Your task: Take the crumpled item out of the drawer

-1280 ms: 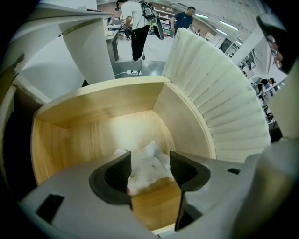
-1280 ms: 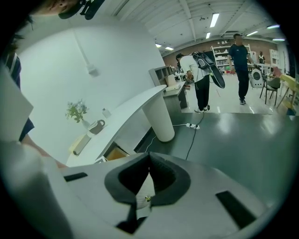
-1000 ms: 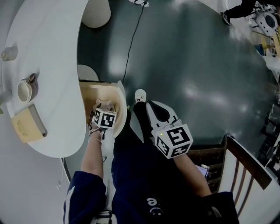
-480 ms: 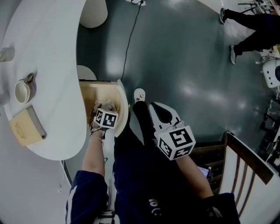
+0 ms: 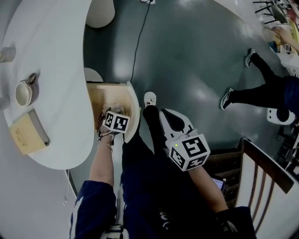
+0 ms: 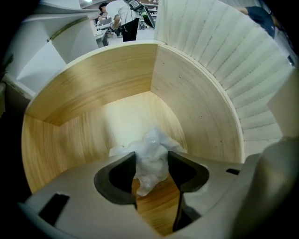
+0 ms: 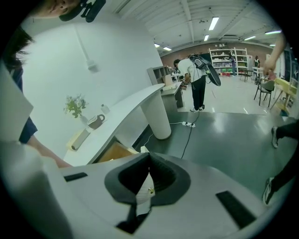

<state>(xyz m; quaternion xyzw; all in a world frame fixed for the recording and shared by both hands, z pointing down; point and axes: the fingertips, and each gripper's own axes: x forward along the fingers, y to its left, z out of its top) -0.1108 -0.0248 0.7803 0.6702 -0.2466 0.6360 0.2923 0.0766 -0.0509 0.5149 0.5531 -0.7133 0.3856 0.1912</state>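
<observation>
The curved wooden drawer stands pulled out from under the white table. Inside it on the wood floor lies the crumpled white item, partly visible in the head view. My left gripper reaches down into the drawer. Its jaws are closing, with the crumpled item between the pads; I see no squeeze on it. My right gripper hangs over the dark floor beside the person's leg, away from the drawer, and its jaws meet with nothing held.
The white curved table carries a mug and a tan box. A white pedestal and a floor cable lie beyond the drawer. A wooden chair stands at right. Another person's legs cross the floor.
The left gripper has sunk slightly deeper over the crumpled item in the drawer. The right gripper stays about where it was. A person in the background has walked further into view.
</observation>
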